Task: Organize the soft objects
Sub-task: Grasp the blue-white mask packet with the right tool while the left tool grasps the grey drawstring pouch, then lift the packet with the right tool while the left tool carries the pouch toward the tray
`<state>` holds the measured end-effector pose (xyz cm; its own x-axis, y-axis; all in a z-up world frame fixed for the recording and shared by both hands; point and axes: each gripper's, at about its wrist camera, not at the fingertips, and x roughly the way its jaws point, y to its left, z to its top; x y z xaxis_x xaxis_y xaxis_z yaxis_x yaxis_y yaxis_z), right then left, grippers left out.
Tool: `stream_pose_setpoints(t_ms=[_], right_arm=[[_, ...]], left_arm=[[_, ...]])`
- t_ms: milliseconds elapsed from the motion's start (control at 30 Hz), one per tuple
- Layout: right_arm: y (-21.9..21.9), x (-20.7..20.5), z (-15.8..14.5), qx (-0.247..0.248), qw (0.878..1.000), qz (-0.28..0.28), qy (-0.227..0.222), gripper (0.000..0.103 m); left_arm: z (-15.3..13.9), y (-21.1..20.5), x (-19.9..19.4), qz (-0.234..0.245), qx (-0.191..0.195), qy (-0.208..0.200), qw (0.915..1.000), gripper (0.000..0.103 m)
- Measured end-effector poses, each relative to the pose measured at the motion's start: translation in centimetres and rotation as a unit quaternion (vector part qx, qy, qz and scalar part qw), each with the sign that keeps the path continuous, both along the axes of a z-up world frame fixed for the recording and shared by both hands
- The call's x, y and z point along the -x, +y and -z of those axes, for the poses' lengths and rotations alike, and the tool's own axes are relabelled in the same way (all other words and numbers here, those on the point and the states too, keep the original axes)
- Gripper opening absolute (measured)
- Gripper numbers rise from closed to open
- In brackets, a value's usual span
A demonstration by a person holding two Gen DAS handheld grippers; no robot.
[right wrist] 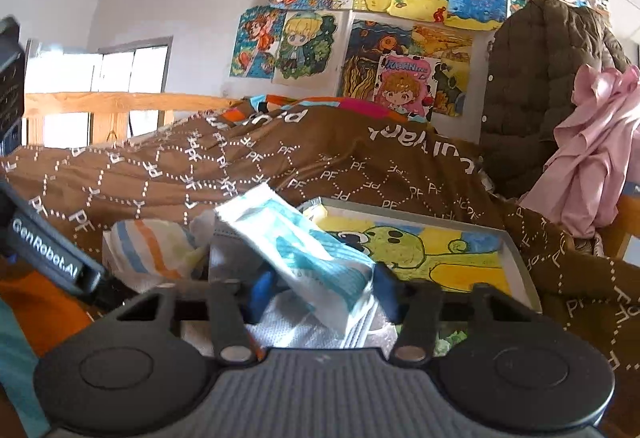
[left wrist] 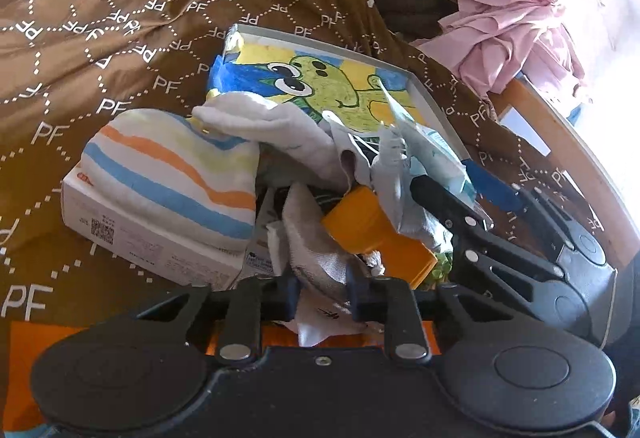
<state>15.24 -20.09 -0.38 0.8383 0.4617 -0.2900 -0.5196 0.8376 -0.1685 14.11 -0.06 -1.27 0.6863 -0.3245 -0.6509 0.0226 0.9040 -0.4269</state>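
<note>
A grey cloth (left wrist: 316, 258) is pinched by the left gripper (left wrist: 324, 298), and a blue-white packet (right wrist: 316, 270) is clamped by the right gripper (right wrist: 320, 298). Socks (left wrist: 172, 174) are left heaped mid-bed (left wrist: 100, 38); little seems sorted.

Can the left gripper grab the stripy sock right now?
Probably not yet. The left gripper is shut on a grey sock, so it would have to let go first. The striped sock lies uncovered on top of a white box, just to its left, nothing in the way.
</note>
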Motion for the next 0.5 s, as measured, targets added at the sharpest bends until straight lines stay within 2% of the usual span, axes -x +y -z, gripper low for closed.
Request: stream_pose_setpoints(t_ms=[133,300,500], right_arm=[[0.2,0.2,0.2,0.005,1.000,-0.002,0.004,0.042],[-0.4,0.5,0.2,0.000,1.000,0.000,-0.001,0.025],[-1.6,1.1,-0.7,-0.014,1.000,0.011,-0.015,0.023]], left_arm=[[0.1,0.2,0.1,0.001,0.009,0.005,0.9999,0.011],[0.1,0.0,0.5,-0.001,0.009,0.003,1.0000,0.008],[-1.3,-0.1,1.9,0.014,-0.009,-0.010,0.9998,0.006]])
